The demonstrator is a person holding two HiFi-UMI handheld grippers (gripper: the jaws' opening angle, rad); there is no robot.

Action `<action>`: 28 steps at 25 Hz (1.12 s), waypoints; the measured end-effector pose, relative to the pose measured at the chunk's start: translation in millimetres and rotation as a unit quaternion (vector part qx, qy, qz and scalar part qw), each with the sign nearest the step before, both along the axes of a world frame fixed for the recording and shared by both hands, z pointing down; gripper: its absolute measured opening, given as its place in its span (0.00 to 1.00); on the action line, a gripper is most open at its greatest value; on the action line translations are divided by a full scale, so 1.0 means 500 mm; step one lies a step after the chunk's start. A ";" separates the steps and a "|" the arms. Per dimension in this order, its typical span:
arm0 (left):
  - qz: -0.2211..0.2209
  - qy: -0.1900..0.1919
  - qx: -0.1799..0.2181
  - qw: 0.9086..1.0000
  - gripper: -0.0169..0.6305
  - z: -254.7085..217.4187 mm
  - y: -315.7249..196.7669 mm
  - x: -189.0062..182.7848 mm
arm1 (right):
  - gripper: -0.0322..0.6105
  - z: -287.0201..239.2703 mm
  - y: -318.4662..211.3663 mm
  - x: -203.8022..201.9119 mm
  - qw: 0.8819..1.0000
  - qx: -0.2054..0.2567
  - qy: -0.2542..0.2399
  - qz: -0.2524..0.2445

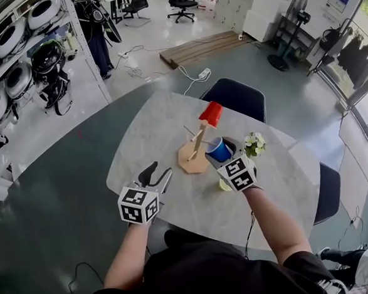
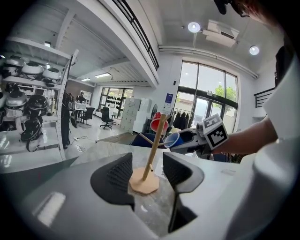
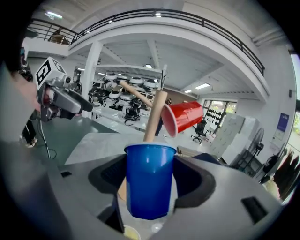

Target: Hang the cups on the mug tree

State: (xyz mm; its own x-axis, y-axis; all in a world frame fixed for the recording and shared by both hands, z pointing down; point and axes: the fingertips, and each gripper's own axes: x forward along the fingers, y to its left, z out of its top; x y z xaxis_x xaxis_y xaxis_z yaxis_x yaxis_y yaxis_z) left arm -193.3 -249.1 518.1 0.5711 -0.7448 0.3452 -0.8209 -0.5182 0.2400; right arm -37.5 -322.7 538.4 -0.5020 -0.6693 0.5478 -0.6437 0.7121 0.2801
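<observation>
- Head view: the mug tree (image 1: 196, 155) stands upright near the middle of the table (image 1: 169, 113). A red cup (image 1: 210, 114) hangs tilted on an upper peg.
- Right gripper (image 3: 150, 178): the jaws clamp a blue cup (image 1: 219, 151) by its sides. The cup sits just beside the tree post, below the red cup.
- Left gripper (image 2: 147, 174): the jaws stand spread with nothing pinched between the pads. It points toward the tree base from the table's near-left part, apart from it.
</observation>
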 end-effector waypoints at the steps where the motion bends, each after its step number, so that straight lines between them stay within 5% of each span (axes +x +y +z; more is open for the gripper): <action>1: -0.001 0.001 -0.001 1.000 0.36 0.002 0.001 -0.003 | 0.54 -0.001 -0.003 -0.007 1.000 0.005 0.016 -0.010; 14: -0.022 0.014 -0.005 1.000 0.36 0.002 0.024 -0.035 | 0.54 0.034 -0.009 -0.079 0.977 0.026 0.185 -0.105; 28: -0.030 0.026 -0.012 0.999 0.36 0.009 0.057 -0.050 | 0.54 0.029 0.020 -0.086 0.970 0.045 0.210 -0.110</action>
State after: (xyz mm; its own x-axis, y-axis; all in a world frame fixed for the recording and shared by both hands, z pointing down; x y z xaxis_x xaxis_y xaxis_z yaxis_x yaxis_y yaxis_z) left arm -218.1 -220.4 522.5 0.5437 -0.7699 0.3341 -0.8361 -0.4623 0.2953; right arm -80.5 -312.8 553.0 -0.3835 -0.6250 0.6799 -0.2939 0.7805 0.5517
